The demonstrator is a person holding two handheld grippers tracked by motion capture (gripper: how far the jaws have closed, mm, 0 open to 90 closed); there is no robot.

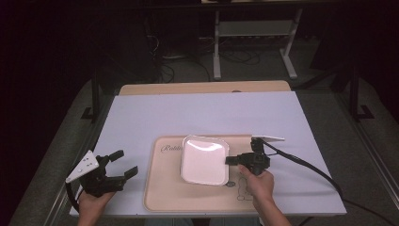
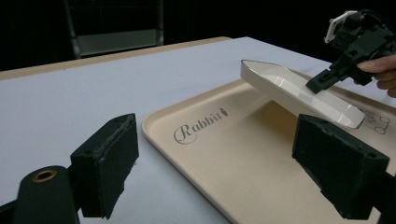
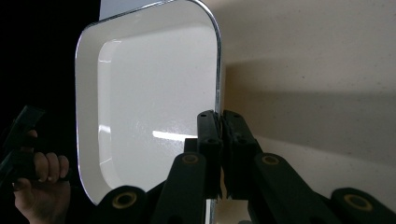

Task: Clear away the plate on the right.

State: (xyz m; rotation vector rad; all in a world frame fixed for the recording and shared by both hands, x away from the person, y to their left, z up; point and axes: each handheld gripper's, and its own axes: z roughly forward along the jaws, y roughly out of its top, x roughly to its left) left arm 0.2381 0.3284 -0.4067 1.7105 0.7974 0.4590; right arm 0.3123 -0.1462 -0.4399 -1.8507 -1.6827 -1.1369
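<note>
Plate (image 1: 203, 160) — above beige tray (image 1: 164, 193).

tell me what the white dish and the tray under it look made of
Dish: glossy white with sharp highlights and a thin dark rim line, so probably glazed ceramic or melamine; the look leaves it open. Tray: matte beige with faint speckles and a printed "Rabbit" logo, likely moulded plastic. The right gripper pinches the dish's rim, holding it tilted above the tray.

Light falls from above onto the pale lavender table (image 1: 197, 113), while the room behind it sinks into near black. Glare streaks the glossy white square plate (image 3: 154, 126), which casts a soft shadow on the beige tray (image 3: 308, 93). Close up, the black jaws look soft and unfocused.
</note>
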